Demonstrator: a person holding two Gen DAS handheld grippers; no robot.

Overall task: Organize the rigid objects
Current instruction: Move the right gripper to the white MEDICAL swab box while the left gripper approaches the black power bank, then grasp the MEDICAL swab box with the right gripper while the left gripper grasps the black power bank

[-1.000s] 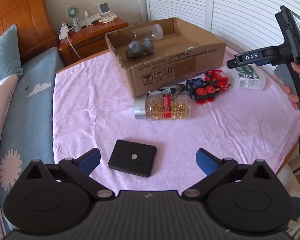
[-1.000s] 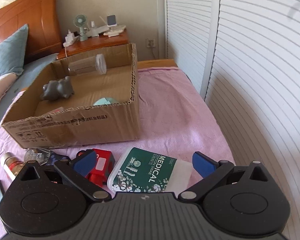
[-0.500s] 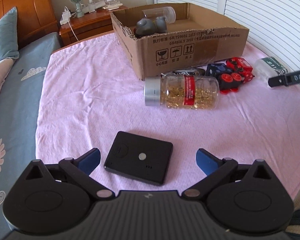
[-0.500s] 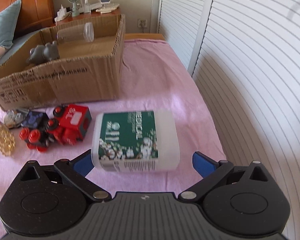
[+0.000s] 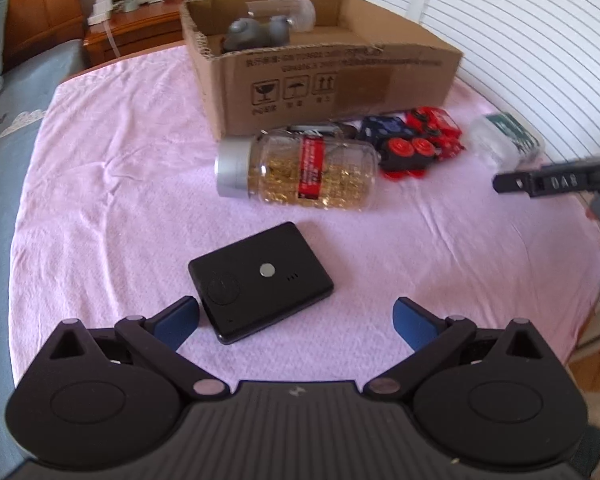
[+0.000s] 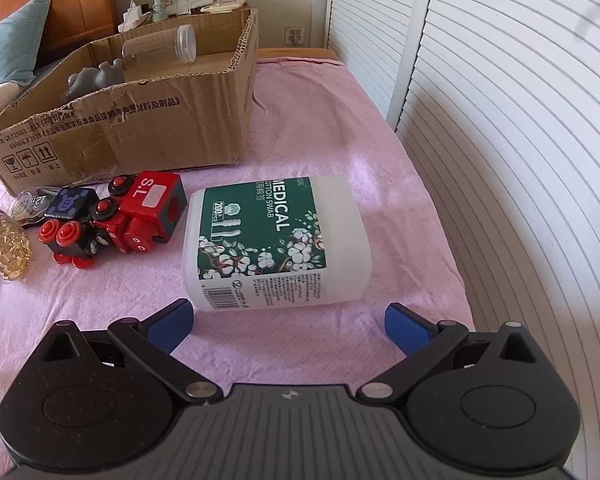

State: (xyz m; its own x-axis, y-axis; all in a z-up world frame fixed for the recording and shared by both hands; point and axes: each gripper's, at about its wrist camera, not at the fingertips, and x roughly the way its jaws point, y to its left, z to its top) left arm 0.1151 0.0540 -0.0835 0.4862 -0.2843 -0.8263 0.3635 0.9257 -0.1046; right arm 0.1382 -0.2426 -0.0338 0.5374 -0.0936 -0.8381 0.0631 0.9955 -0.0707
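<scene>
My left gripper is open, just short of a flat black device lying on the pink cloth. Beyond it lie a clear jar of gold beads with a silver lid and a red and black toy train. My right gripper is open, just short of a white cotton swab box with a green label. The toy train lies left of that box. A cardboard box holds a grey toy and a clear tube. The right gripper shows as a black bar in the left wrist view.
The pink cloth covers a table beside a bed with a blue pillow. White louvred doors stand close on the right. A wooden nightstand with a small fan stands behind the cardboard box.
Both grippers have come lower and closer: the left toward the black device, the right toward the cotton swab box. Both stay open.
</scene>
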